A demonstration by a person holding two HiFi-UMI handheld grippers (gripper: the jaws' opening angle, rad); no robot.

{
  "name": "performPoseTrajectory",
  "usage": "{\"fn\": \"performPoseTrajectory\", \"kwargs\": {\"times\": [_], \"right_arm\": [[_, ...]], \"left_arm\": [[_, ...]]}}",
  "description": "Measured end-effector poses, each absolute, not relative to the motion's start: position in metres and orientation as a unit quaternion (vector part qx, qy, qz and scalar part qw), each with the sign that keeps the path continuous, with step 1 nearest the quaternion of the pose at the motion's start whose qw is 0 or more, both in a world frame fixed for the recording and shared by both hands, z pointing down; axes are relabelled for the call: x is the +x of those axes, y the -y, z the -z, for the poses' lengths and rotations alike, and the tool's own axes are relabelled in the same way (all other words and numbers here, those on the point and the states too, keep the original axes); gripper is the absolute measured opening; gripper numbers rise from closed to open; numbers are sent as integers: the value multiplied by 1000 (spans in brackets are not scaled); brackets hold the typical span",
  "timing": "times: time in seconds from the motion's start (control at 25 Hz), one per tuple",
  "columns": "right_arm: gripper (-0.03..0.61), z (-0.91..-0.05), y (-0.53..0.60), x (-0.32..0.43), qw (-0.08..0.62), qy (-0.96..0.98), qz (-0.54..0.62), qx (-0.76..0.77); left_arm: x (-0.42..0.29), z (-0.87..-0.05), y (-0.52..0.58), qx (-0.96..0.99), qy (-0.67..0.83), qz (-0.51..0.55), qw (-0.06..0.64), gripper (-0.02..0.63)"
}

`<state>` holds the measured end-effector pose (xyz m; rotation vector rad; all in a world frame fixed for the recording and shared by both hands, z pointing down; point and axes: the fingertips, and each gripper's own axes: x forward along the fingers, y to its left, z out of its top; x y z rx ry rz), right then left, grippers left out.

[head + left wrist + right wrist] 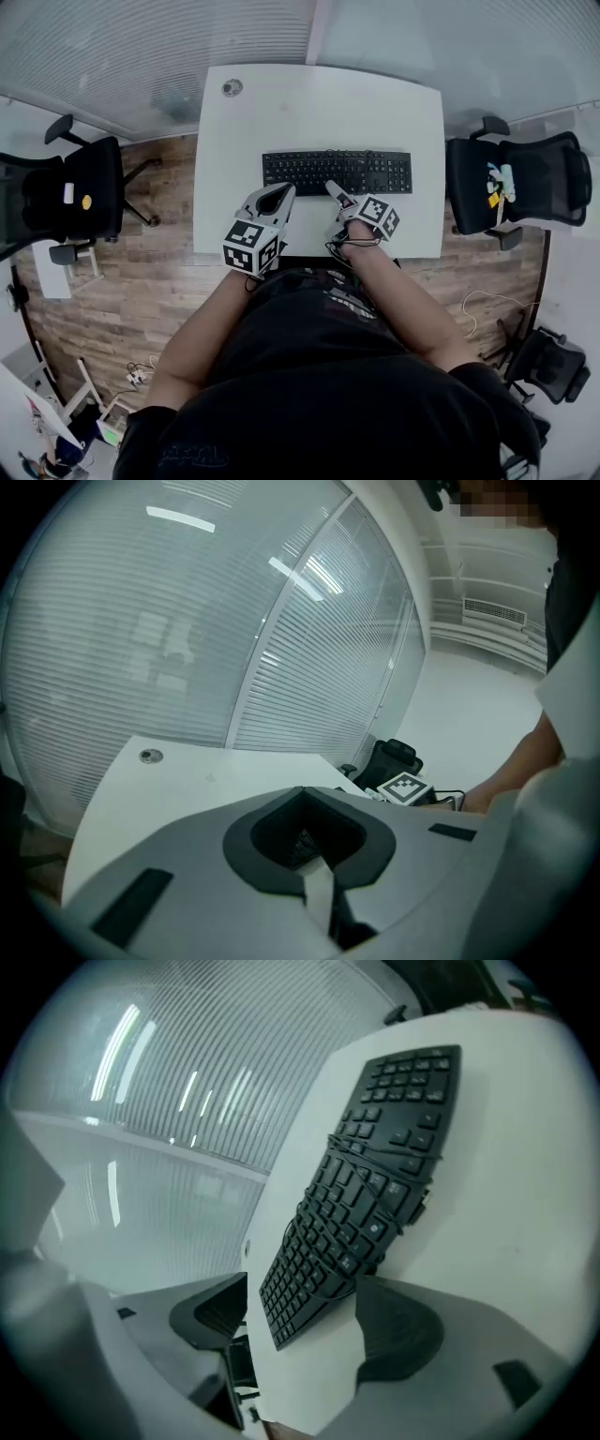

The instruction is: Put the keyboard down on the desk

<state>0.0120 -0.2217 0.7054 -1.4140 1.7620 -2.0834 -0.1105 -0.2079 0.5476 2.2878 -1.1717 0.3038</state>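
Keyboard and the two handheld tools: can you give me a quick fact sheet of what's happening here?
Keyboard: black, flat on the white desk, cable wrapped round it
Right gripper: fingers wide apart, at the keyboard's near edge, not pressing it
Left gripper: fingers together, nothing between them
Nearby: black office chairs either side

Black keyboard (337, 172) — white desk (281, 103), brown wood-grain floor (141, 281).

left: black left chair (80, 187) on wood floor (141, 281) | right: black right chair (520, 183), small items (497, 186) on its seat | lower right: third chair (553, 366), white cable (483, 305) on floor | far side: slatted blinds (141, 47)
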Motion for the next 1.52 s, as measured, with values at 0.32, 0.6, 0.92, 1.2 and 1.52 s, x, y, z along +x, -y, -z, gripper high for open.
{"fn": "performPoseTrajectory", "kwargs": {"times": [0.32, 0.6, 0.92, 1.2, 1.52], "right_arm": [[278, -603, 243, 4, 27, -752, 481, -451], [123, -489, 231, -23, -1, -878, 266, -397], [33, -408, 181, -66, -16, -948, 101, -301], [25, -405, 180, -57, -7, -940, 97, -326], [24, -402, 171, -33, -21, -934, 97, -342]], "left_arm": [[-102, -516, 205, 876, 405, -107, 239, 15], [-98, -460, 209, 901, 382, -83, 189, 15], [-88, -412, 185, 927, 346, -70, 131, 15], [-93, -417, 186, 922, 354, -55, 145, 15], [-83, -411, 179, 923, 352, -35, 147, 15]]}}
